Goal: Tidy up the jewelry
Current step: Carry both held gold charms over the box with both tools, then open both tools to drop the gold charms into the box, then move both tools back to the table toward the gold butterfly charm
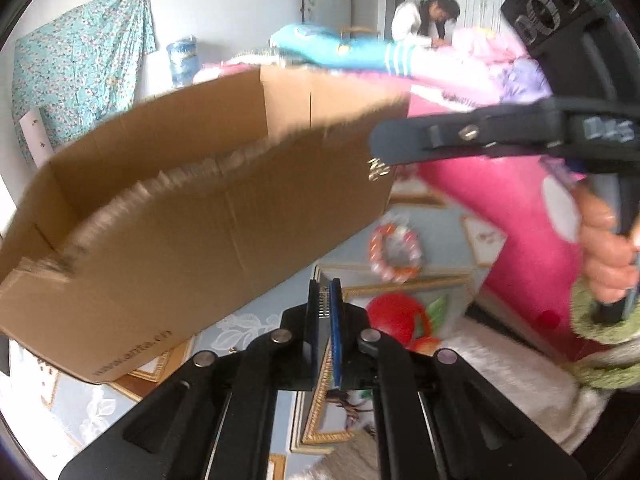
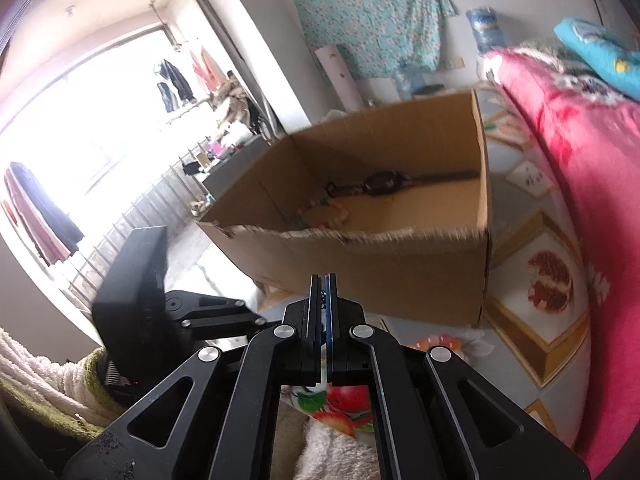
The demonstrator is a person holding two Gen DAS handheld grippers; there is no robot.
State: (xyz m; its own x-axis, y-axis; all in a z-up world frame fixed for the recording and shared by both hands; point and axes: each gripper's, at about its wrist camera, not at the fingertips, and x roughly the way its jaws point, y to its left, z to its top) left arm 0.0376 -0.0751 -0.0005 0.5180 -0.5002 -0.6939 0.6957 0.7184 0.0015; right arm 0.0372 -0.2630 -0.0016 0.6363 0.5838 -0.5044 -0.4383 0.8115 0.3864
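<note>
Left wrist view first: the left gripper (image 1: 326, 300) has its jaws pressed together, nothing clearly between them. Just beyond, a pink-and-white beaded bracelet (image 1: 395, 254) lies flat on the fruit-print blue cloth (image 1: 436, 224). Higher up, the right gripper (image 1: 384, 148) reaches in from the right, jaws pinching a small silver trinket (image 1: 375, 169) that dangles beside the brown cardboard box (image 1: 192, 216).

Right wrist view now: its own jaws show only a narrow slit with something dark caught in it. This view alone sees inside the box (image 2: 400, 264): a pale beaded bracelet (image 2: 324, 213) on the floor of it, and behind, a black wristwatch (image 2: 384, 182) lying flat, its strap running left to right toward the far right wall.
</note>
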